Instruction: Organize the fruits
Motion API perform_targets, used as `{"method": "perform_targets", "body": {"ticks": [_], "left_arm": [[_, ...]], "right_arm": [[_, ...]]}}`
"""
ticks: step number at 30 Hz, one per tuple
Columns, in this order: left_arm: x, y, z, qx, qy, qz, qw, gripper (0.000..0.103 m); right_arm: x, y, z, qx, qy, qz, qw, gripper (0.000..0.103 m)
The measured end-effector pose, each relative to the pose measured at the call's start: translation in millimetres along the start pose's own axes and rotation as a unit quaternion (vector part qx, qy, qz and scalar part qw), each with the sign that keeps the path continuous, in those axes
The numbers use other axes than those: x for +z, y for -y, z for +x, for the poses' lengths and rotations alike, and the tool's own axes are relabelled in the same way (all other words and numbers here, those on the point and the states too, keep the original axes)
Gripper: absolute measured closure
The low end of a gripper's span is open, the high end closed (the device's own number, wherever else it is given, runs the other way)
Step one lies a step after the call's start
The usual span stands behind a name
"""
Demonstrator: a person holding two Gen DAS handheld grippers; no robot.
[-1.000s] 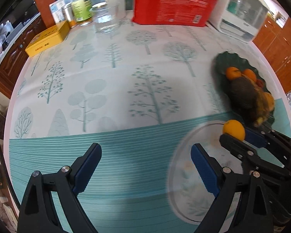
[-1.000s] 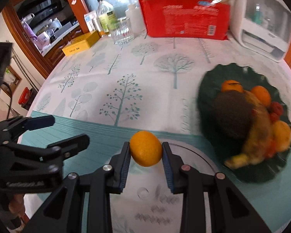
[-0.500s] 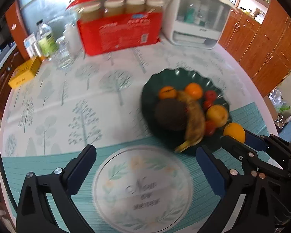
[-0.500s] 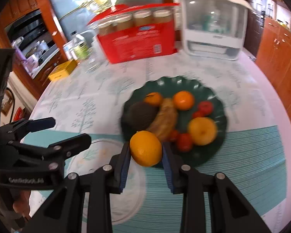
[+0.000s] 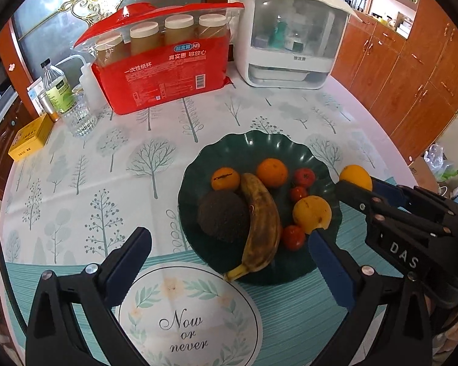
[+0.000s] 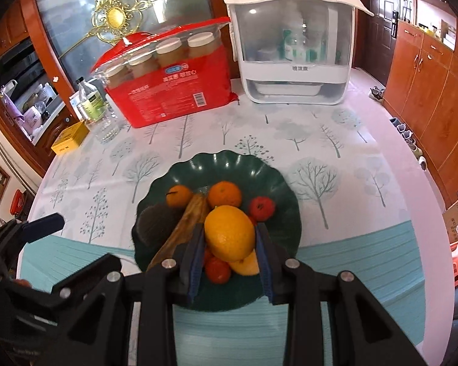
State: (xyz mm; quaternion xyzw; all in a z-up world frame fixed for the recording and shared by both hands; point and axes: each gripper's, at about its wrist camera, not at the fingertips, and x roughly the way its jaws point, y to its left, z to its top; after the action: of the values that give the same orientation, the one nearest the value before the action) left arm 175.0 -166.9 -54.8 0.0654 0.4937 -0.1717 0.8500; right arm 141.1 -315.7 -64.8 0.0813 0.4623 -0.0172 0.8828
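An orange [image 6: 230, 232] is held clamped between the fingers of the right gripper [image 6: 230, 244], above the near part of the green plate [image 6: 278, 183]. The carrying step appears to be under way; lowering and release are called for next. The left gripper [image 5: 229, 262] is held wide apart, empty.

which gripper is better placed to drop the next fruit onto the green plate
Right. The right gripper is shut on the orange and hangs over the green plate. The left gripper is open and holds nothing.
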Motion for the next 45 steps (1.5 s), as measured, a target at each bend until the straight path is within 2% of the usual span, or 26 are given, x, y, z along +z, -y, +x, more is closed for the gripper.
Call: {"method": "perform_targets", "body": {"ticks": [7,11,15,29,37,45], "left_arm": [[10,-7,13,0.007,-0.001,-0.016,0.9999,0.001],[10,-13,19,0.009,-0.005,-0.025,0.9996,0.001],[8,-18,20,0.011,-0.007,-0.029,0.9995,0.001],[-8,-45,0,0.025,0.005,-0.056,0.9981,0.001],[-31,-50,-19,0.033,0.007,-0.061,0.9976,0.001],[-77,-49,-44,0.057,0.010,-0.057,0.9967,0.001]], "right_arm": [[8,-1,22,-0.004,-0.019,-0.012,1.000,0.070],[11,1,34,0.011,-0.036,-0.004,0.999,0.069],[11,-1,36,0.012,-0.034,-0.003,0.999,0.065],[9,-8,24,0.006,-0.024,-0.001,1.000,0.064],[-10,-19,4,0.012,-0.022,0.001,1.000,0.064],[-54,-32,-15,0.024,-0.037,-0.003,0.999,0.064]]}}
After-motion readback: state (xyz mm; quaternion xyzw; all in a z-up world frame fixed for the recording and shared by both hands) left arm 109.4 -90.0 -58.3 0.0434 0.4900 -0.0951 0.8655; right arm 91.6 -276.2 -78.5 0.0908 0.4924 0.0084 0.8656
